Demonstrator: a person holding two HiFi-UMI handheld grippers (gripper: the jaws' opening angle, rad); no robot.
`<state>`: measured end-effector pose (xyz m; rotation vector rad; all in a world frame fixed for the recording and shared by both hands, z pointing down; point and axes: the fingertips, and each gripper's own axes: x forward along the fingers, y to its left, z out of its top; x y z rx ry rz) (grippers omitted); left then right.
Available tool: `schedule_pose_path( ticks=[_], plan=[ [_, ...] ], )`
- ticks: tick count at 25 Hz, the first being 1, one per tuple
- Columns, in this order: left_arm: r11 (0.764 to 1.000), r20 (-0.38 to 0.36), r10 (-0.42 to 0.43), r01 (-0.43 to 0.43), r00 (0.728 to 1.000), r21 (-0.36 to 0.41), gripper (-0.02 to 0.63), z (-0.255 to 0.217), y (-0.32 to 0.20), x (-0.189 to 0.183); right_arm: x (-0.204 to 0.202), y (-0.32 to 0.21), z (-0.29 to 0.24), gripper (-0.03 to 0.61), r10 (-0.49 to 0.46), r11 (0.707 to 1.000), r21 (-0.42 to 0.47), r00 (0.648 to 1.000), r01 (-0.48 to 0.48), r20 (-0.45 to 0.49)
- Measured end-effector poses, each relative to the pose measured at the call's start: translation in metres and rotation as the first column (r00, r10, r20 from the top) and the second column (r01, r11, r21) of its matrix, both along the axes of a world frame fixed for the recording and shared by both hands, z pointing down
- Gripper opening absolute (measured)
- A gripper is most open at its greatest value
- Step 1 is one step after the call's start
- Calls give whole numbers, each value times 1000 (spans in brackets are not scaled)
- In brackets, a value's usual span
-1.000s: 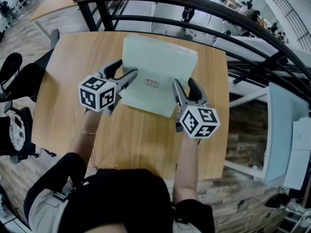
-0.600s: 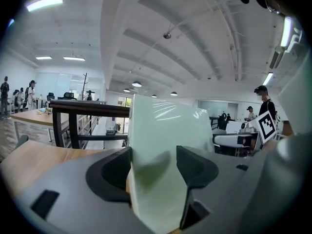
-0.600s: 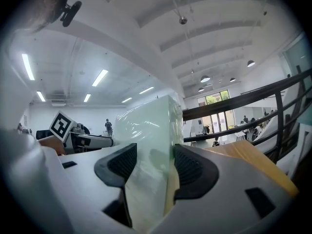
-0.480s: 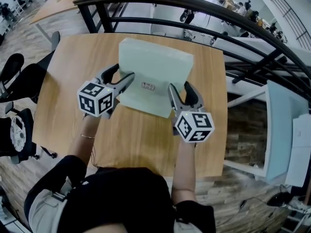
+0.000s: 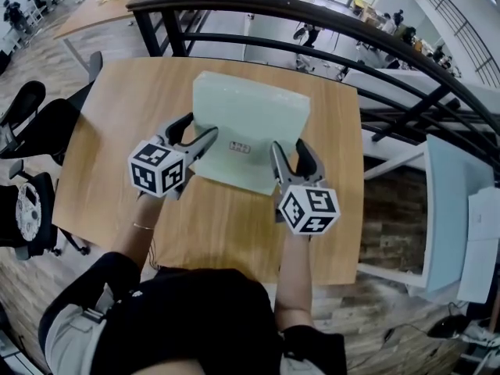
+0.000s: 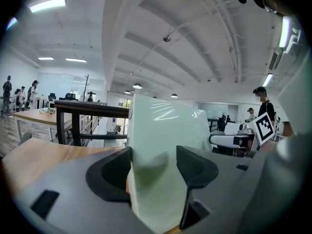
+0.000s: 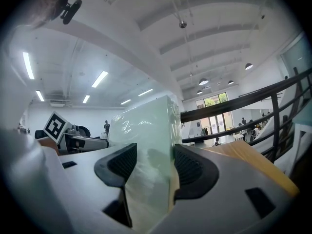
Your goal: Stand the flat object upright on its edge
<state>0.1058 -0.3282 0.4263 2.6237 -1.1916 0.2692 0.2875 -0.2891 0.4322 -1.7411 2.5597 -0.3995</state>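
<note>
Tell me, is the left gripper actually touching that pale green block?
Touching. The left gripper view shows the left gripper with both jaws pressed against the faces of the block, with no gap on either side.

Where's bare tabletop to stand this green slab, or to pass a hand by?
Widest bare wood: the left side of the table, between the green slab and the left edge. Another band runs along the near edge, behind both tongs. The right strip is narrower. Crowded: the middle, where left tongs and right tongs grip the slab; the railing hugs the far edge.
</note>
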Motion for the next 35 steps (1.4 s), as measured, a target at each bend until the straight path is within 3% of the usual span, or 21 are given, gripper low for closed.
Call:
schedule_pose_path(
  ticks=[6,17,35],
  plan=[
    [1000,5,-2,2,1000,19,279,-1,16,-5,-4,13,-2,236,7,999,35,1000,-8,27],
    [999,10,-9,8,1000,31,279,-3,41,-11,-9,36,-4,236,-6,999,34,1000,6,-1],
    [999,18,-7,6,1000,43,279,2,78,-20,-17,73,-2,236,-26,999,47,999,24,30]
  ],
)
